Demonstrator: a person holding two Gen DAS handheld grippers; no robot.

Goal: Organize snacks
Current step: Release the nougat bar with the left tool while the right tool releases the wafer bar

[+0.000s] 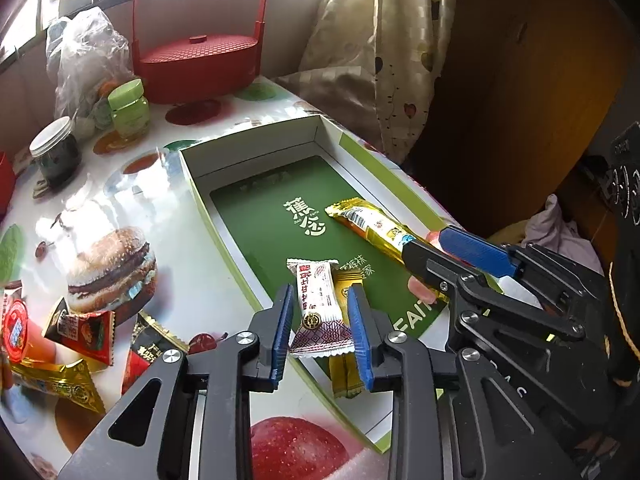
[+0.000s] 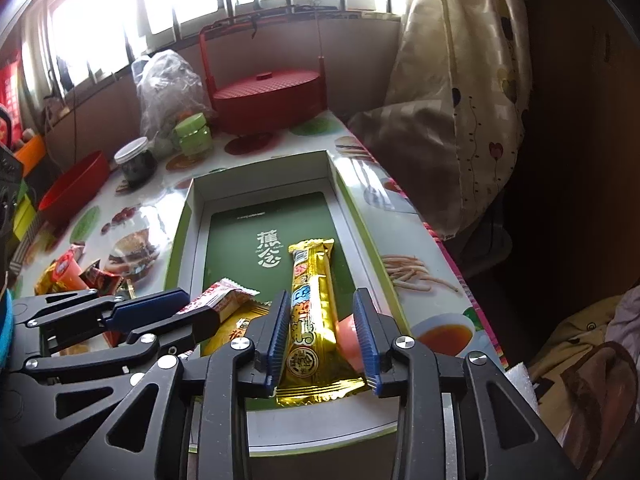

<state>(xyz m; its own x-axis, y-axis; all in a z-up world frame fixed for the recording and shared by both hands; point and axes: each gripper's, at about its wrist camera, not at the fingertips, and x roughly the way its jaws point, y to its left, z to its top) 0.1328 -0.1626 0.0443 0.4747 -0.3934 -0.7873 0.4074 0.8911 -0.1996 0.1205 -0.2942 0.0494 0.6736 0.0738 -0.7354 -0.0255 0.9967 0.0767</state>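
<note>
A shallow white box [image 1: 256, 152] with a green printed floor lies on the table. A white and red snack packet [image 1: 318, 300] rests in it on top of a small gold packet [image 1: 346, 376]. My left gripper [image 1: 319, 296] straddles the white packet, open, its pads not pressing. A long gold snack bar [image 2: 312, 300] lies in the box between the jaws of my right gripper [image 2: 322, 300], which is open with a gap on the bar's right side. A pink item [image 2: 348, 336] sits beside the bar. Loose snacks lie left of the box: a red packet [image 1: 80, 330], a gold one [image 1: 60, 384].
A red lidded basket [image 1: 200, 60], a green jar [image 1: 128, 108], a dark jar with a white lid [image 1: 56, 152] and a clear plastic bag [image 1: 88, 52] stand at the table's far side. A red bowl [image 2: 76, 188] sits left. A curtain [image 1: 400, 40] hangs past the right edge.
</note>
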